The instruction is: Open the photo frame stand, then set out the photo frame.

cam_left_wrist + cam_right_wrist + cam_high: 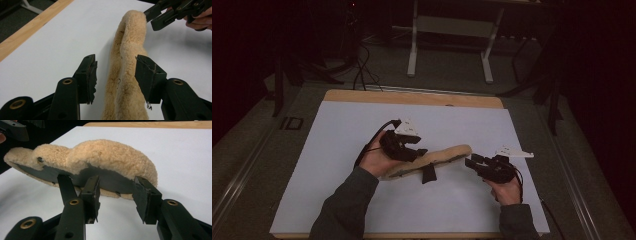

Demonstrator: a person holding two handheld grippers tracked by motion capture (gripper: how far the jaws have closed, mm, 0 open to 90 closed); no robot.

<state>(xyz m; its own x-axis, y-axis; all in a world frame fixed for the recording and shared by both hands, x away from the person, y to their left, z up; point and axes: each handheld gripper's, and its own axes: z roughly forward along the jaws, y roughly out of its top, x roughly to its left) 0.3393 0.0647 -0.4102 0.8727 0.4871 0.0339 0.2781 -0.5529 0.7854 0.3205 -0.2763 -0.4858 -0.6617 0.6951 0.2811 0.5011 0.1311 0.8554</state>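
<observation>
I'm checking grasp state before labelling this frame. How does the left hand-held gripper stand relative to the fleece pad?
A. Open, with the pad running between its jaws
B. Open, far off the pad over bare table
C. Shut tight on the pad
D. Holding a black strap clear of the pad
A: in the left gripper view the left hand-held gripper is open, with the tan fleece pad running up between its two parted jaws, neither visibly pressing it.

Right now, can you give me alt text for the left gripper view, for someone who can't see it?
A long tan fleece pad runs away across a white table, standing between the open jaws of the left gripper, which do not touch it. At the pad's far end the right gripper, held in a hand, reaches toward its tip.
</observation>
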